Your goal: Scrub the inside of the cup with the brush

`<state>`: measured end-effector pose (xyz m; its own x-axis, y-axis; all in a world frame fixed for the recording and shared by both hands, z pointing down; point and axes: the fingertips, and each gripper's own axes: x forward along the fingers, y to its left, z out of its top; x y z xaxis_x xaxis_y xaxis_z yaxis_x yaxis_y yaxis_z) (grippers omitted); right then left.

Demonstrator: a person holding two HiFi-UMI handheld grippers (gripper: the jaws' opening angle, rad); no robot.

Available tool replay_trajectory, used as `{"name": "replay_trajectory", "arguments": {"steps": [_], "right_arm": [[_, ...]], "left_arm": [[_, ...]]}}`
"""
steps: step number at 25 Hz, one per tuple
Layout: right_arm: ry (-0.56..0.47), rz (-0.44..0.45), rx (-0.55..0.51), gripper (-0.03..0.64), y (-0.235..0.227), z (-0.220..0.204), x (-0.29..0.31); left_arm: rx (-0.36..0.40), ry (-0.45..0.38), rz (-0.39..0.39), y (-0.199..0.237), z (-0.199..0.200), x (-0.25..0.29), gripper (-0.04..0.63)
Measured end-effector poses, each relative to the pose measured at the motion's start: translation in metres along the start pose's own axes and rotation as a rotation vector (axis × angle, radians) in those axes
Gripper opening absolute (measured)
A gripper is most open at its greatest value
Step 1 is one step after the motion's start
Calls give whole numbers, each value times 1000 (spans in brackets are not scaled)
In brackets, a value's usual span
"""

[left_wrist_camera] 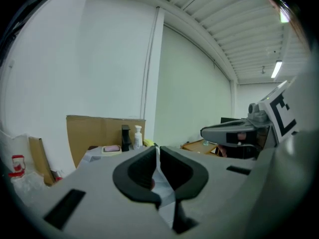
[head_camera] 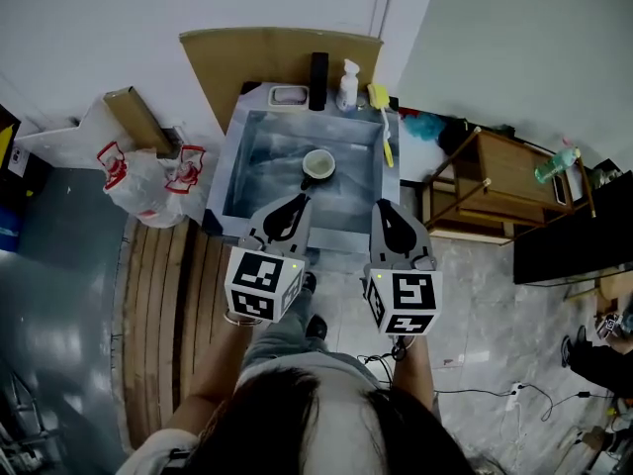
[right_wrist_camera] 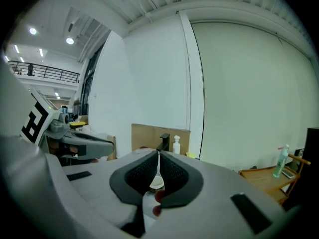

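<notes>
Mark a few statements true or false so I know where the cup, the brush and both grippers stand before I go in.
1. The cup sits inside the sink. True.
2. The right gripper holds the brush. False: the brush lies along the sink's right edge, and the right gripper is shut and empty.
3. The left gripper has its jaws wide open. False: its jaws are together with nothing between them.
4. A pump bottle stands at the back of the sink, beside the faucet. True.
</notes>
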<state>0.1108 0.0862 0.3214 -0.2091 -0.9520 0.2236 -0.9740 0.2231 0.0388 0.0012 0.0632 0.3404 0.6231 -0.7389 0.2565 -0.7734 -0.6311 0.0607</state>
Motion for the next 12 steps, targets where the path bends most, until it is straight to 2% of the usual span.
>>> {"name": "replay_trajectory", "arguments": {"steps": [12], "right_arm": [[128, -44, -11, 29, -30, -20, 91]], "left_arm": [[-54, 150, -45, 65, -45, 77, 17]]}}
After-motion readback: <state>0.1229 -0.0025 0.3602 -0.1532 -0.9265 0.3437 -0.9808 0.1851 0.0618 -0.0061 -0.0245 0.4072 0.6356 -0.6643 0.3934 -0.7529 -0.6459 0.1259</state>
